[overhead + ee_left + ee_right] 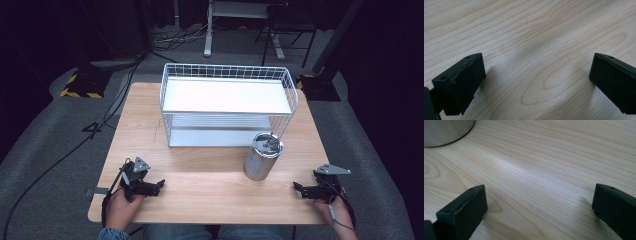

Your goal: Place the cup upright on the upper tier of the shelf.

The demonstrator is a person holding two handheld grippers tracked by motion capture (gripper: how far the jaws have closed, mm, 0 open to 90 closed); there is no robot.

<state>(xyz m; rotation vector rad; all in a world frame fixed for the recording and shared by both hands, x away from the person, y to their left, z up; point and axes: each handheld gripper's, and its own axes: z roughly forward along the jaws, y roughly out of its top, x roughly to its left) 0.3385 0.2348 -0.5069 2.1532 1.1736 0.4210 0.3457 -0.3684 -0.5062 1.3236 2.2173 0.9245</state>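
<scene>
A steel canister (263,156) with a lidded top stands on the wooden table (210,192), right of centre, just in front of a white wire two-tier rack (227,102). My left gripper (159,185) rests low near the table's front left, jaws wide open over bare wood (536,72). My right gripper (297,188) sits at the front right, open too, pointing left toward the canister, whose base (444,132) shows at the upper left of the right gripper view. Nothing lies between either pair of jaws.
The rack fills the back half of the table, its shelves bare. Grey carpet, cables and desk legs (207,35) lie beyond the far edge. Hazard-striped plates (80,85) sit on the floor at the back left.
</scene>
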